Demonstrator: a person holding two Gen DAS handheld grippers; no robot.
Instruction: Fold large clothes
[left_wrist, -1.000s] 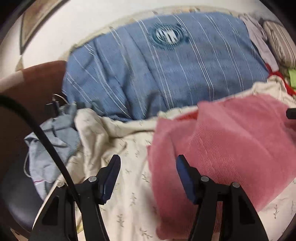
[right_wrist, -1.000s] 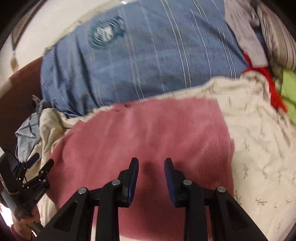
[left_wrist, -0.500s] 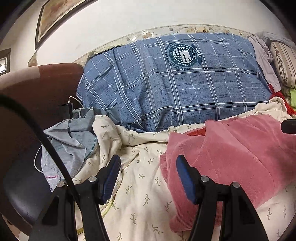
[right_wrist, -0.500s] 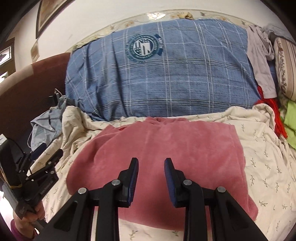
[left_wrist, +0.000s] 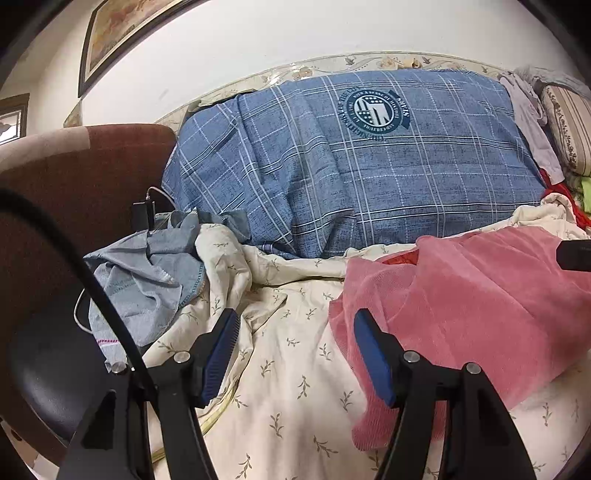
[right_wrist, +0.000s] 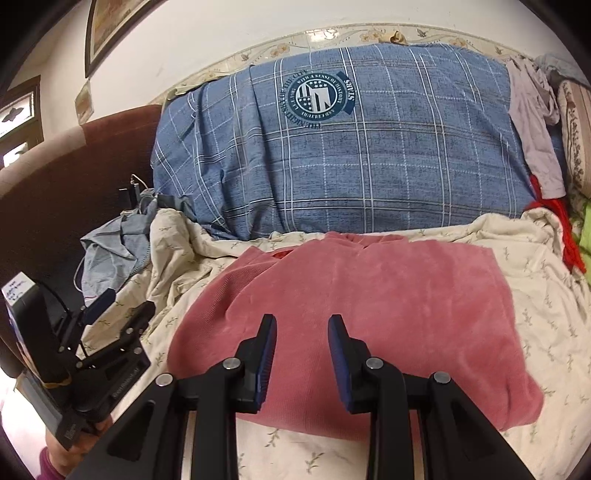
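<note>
A pink ribbed garment (right_wrist: 369, 295) lies folded in a rough rectangle on the cream floral sheet (right_wrist: 535, 332). It also shows in the left wrist view (left_wrist: 461, 302), to the right. My right gripper (right_wrist: 302, 336) is open and empty, held over the garment's near edge. My left gripper (left_wrist: 293, 336) is open and empty over the sheet, just left of the garment; it also shows in the right wrist view (right_wrist: 118, 306) at lower left. The right gripper's tip (left_wrist: 574, 254) shows at the right edge of the left wrist view.
A big blue plaid pillow (right_wrist: 351, 147) lies behind the garment. A crumpled grey-blue cloth (left_wrist: 147, 273) lies at left by a brown headboard (left_wrist: 85, 173) and a charger (left_wrist: 142, 214). Red and green cloth (right_wrist: 569, 236), a lilac cloth and a striped pillow are at right.
Both grippers have pulled back and risen from the pink garment, so more of the bed and wall shows. The garment lies still and flat. Both stay open.
</note>
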